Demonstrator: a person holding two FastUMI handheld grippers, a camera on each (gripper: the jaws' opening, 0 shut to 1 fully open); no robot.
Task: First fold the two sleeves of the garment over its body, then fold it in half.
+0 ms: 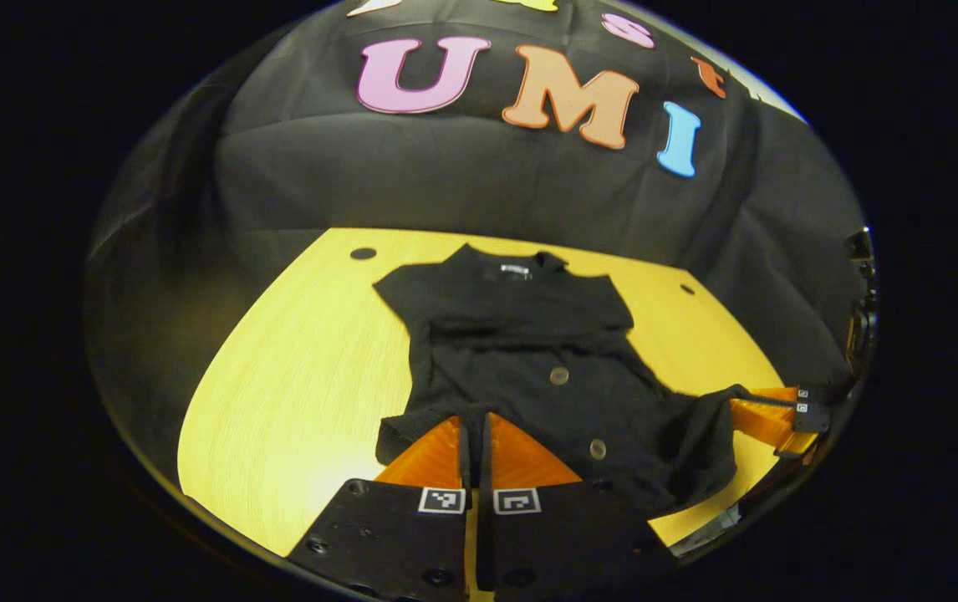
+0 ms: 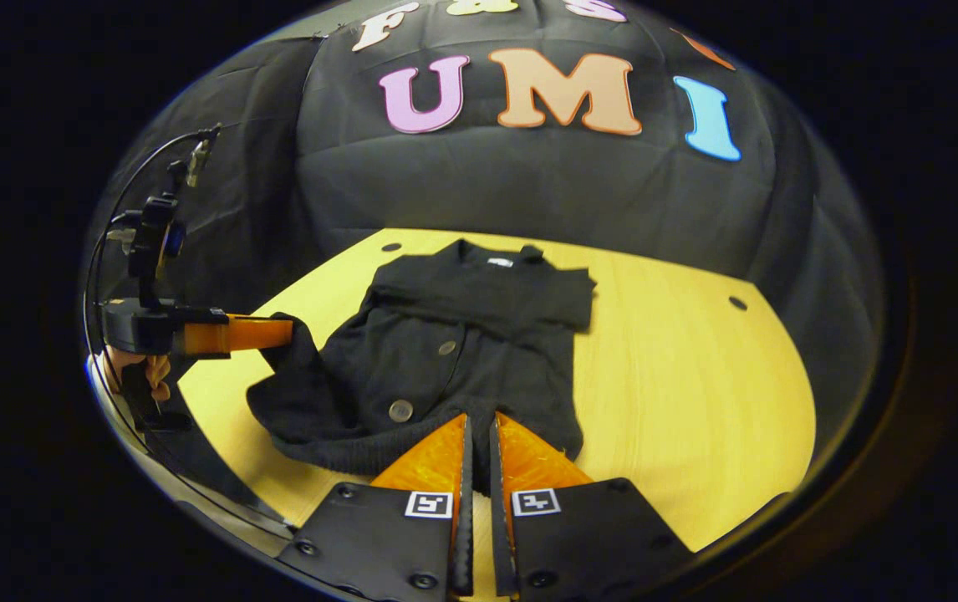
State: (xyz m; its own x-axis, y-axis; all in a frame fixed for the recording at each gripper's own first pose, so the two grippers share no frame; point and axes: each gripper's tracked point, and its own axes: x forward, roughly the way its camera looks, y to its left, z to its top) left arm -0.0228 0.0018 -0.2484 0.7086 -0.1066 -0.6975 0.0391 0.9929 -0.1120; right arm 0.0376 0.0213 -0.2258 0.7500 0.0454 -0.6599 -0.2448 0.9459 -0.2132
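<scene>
Starting at the left: got the left tool point(image 1: 474, 436) pinched shut on the near left corner of the hem point(image 1: 412, 422), with cloth caught in the narrow gap. In the right gripper view, can see that corner raised a bit off the table point(image 1: 303, 376), presumably so the bottom edge can be carried up toward the collar point(image 1: 521, 261). Moving to the middle: seeing the garment point(image 1: 521, 351) spread flat on the table, collar at the far side, hem nearest the tools. Looks like both sleeves point(image 1: 529, 322) are already laid across the chest as a band, so probably onto the fold-in-half step now. Over on the right: same deal with the right tool point(image 2: 479, 441), clamped shut on the other end of the hem. Guessing a matching grip to keep that edge straight during the lift. Counting up: one garment, two tools, two sleeves folded in, two buttons point(image 1: 558, 375) showing down the front, two small dark holes point(image 1: 363, 252) in the table.
</scene>
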